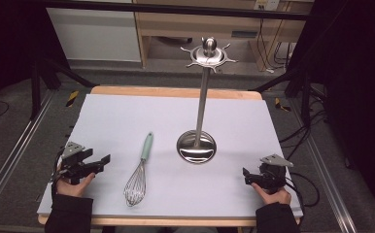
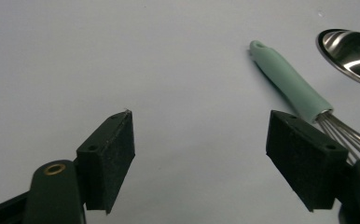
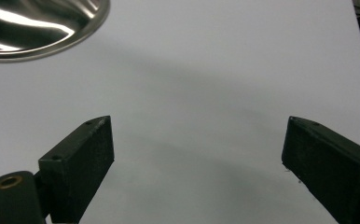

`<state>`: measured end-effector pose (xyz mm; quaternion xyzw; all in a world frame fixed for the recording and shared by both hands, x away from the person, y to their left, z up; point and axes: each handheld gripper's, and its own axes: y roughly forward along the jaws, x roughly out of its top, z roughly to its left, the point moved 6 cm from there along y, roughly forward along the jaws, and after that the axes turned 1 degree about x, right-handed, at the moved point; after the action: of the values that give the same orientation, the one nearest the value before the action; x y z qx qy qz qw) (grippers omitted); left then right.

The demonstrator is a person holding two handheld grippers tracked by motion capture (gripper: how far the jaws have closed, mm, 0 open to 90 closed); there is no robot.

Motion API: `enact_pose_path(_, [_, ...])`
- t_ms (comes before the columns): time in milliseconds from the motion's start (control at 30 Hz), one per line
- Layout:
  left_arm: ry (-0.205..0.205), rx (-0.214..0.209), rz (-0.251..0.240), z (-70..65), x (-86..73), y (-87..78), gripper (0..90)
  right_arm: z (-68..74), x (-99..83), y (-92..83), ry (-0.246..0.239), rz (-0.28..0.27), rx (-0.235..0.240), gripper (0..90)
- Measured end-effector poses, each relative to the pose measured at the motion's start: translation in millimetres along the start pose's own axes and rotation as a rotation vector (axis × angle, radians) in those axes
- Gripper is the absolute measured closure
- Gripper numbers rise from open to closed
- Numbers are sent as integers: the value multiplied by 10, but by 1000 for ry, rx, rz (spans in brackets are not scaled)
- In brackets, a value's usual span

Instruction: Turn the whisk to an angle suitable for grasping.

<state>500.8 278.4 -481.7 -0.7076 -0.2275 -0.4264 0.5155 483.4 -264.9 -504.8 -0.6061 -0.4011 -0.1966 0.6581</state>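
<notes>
A whisk (image 1: 140,171) with a mint-green handle (image 2: 290,84) and wire loops lies on the white mat, handle pointing away. To its right stands a steel utensil stand (image 1: 196,145) with a round base (image 3: 38,23), a tall pole and a hooked crown (image 1: 209,53). My left gripper (image 1: 103,161) rests at the mat's left edge, open, nothing between its pads (image 2: 110,154); the whisk lies just to its right. My right gripper (image 1: 246,175) sits at the front right, open and empty, with the stand's base off to its upper left.
The white mat (image 1: 127,116) covers a wooden table (image 1: 176,91). Dark frame legs and cables (image 1: 302,141) run along both sides of the table. A wooden cabinet (image 1: 224,24) stands behind it.
</notes>
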Motion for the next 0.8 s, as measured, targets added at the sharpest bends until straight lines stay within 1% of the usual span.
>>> enact_pose_path(33, [0, 0, 0, 0, 0, 0, 233, 0, 0, 0, 0, 0, 0, 96])
enact_pose_path(67, [12, 4, -4, -33, 30, -21, 239, -7, 2, 2, -4, 1, -6, 97])
enact_pose_path(133, [13, 0, -11, -48, 48, -33, 248, -5, 6, -13, 3, -7, -4, 97])
enact_pose_path(200, [7, -15, -20, -83, 78, -58, 253, -5, 7, -16, 9, -8, 0, 97])
enact_pose_path(267, [10, -21, -22, -112, 97, -68, 263, -4, 1, -13, 14, 1, 5, 97])
enact_pose_path(333, [26, -23, -13, -153, 117, -60, 267, 0, -6, -9, 12, 12, 4, 101])
enact_pose_path(400, [30, -25, -9, -168, 123, -53, 268, 2, -8, -7, 13, 13, 7, 103])
enact_pose_path(467, [46, -40, 6, -215, 147, -33, 271, 8, -4, -10, 20, 9, 14, 105])
enact_pose_path(500, [46, -40, 6, -215, 147, -33, 271, 8, -4, -10, 20, 9, 14, 105])
enact_pose_path(533, [59, -48, 13, -256, 176, -15, 270, 10, -1, -16, 30, 8, 13, 106])
enact_pose_path(600, [70, -56, 17, -299, 212, 4, 270, 10, 0, -21, 31, 7, 12, 107])
enact_pose_path(667, [78, -60, 21, -326, 251, 17, 270, 2, 3, -20, 18, 9, 7, 110])
enact_pose_path(700, [79, -59, 24, -334, 272, 20, 271, 6, 4, -19, 21, 13, -3, 110])
enact_pose_path(733, [78, -60, 24, -342, 292, 21, 275, -4, 11, -16, -2, 12, -12, 110])
enact_pose_path(800, [74, -63, 22, -351, 310, 20, 282, 8, 22, -16, -12, 11, -19, 111])
